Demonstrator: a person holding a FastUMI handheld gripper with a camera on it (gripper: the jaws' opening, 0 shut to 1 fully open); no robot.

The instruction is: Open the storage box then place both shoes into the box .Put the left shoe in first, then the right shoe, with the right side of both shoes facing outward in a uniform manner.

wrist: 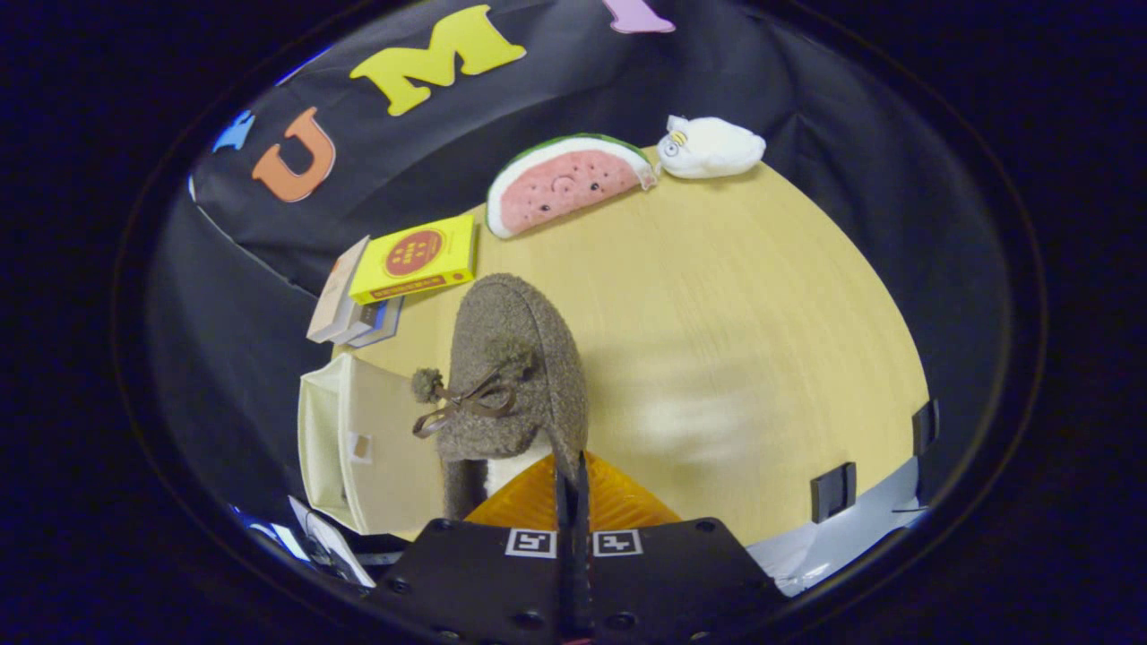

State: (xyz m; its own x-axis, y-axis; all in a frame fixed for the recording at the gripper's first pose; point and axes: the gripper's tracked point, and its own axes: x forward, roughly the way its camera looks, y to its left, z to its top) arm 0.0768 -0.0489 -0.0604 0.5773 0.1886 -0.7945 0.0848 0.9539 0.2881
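Observation:
A brown fuzzy slipper (511,367) with a small bow and pom-poms hangs above the table, toe pointing away from me. My gripper (572,475) is shut on the edge of its heel opening, the two fingers pressed together on the fabric. Its white lining (513,470) shows just left of the fingers. The cream storage box (358,448) sits below and left of the slipper, with its lid swung open. A blurred pale patch (690,421) lies on the table to the right of the slipper; I cannot tell what it is.
A stack of books (403,269) with a yellow one on top lies beyond the box. A watermelon plush (569,184) and a white plush (710,146) rest at the far edge of the round wooden table (762,296). Black clips (833,491) sit on the table's near right rim.

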